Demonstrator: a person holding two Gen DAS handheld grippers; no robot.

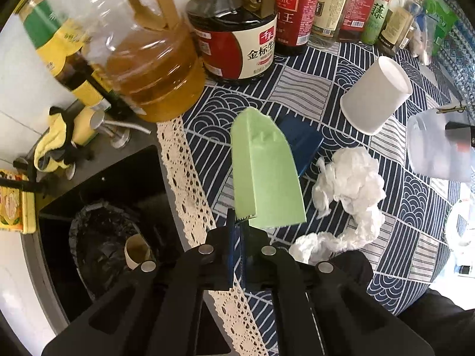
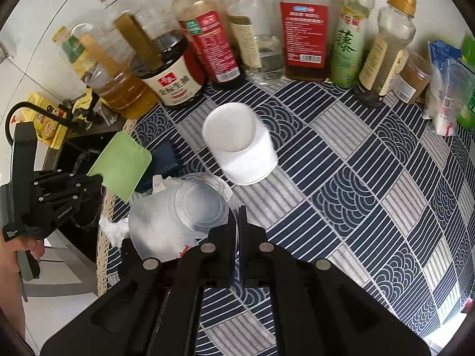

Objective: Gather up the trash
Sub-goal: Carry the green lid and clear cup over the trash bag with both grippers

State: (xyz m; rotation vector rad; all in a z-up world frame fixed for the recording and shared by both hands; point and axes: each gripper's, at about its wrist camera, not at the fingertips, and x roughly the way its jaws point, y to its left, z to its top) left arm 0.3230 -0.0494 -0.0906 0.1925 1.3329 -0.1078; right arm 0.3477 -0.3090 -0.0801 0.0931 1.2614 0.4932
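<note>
My left gripper (image 1: 241, 221) is shut on a green carton piece (image 1: 265, 172) and holds it above the table edge; it also shows in the right wrist view (image 2: 121, 164). My right gripper (image 2: 238, 216) is shut on the rim of a clear plastic cup (image 2: 181, 210), seen blurred in the left wrist view (image 1: 436, 145). A white paper cup (image 1: 375, 95) lies on its side on the blue patterned tablecloth (image 2: 371, 160); it also shows in the right wrist view (image 2: 240, 145). A crumpled white tissue (image 1: 347, 190) lies beside the green piece. A bin with a black bag (image 1: 104, 237) stands below left, with a cardboard tube (image 1: 136, 250) inside.
Several sauce and oil bottles (image 1: 237, 35) line the back of the table. A dark blue box (image 1: 302, 141) lies behind the green piece. A lace trim (image 1: 190, 184) marks the table's left edge. A tap and yellow cloth (image 1: 56, 139) sit at the left by a sink.
</note>
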